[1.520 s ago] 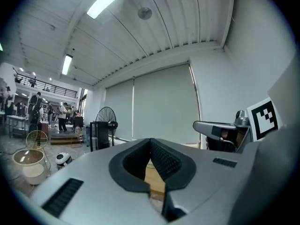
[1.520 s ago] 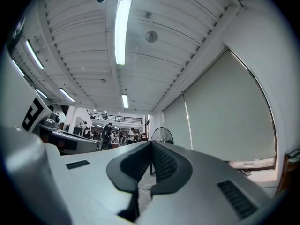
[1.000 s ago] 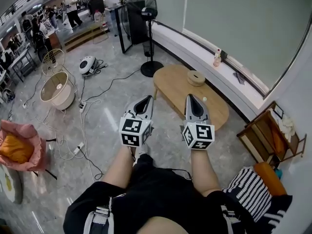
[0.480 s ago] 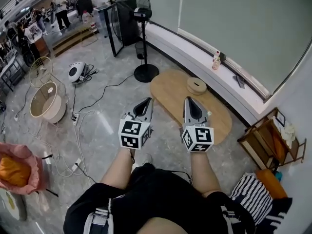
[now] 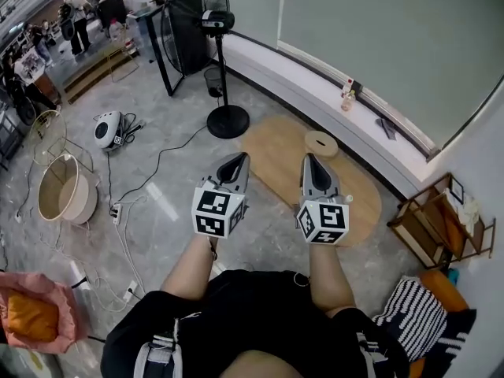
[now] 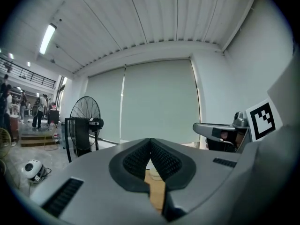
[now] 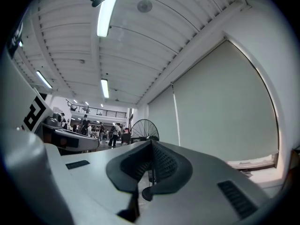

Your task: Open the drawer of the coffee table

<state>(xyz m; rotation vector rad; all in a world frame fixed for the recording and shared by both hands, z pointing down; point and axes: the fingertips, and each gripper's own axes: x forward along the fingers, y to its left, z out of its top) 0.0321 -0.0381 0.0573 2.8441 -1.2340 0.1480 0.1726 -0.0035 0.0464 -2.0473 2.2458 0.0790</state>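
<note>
Held the left claw (image 5: 236,162) and the right claw (image 5: 315,164) out side by side, roughly level, above bare knees and black shorts (image 5: 252,313). Found both pressed together, ribbed pads tip to tip in each gripper view, nothing pinched between. Carried a marker cube (image 5: 216,211) at the rear of each.

Located the tabletop (image 5: 276,144), an oval of pale wood, low on the grey floor (image 5: 173,203) straight ahead, lengthwise along the white window ledge (image 5: 307,85). Saw the right claw overlapping its near edge in the head view and the left claw just off its left end, both clear above it. Could not make out the drawer from this angle. Noted a round wooden box (image 5: 320,143) toward the tabletop's far side and a small bottle (image 5: 347,94) up on the ledge behind it.

Noted a black standing fan (image 5: 189,10) left of the tabletop, its round base near the tabletop's left end. Noted a wooden shelf (image 5: 437,227) against the right wall, with a striped cloth (image 5: 413,309) nearer the camera. Noted, farther left, cables (image 5: 130,235) trailing over the floor, a white rounded device (image 5: 106,130), a pale drum-shaped basket (image 5: 67,198) and a pink bag (image 5: 35,313). Made out people (image 5: 79,10) far off at the top left.
</note>
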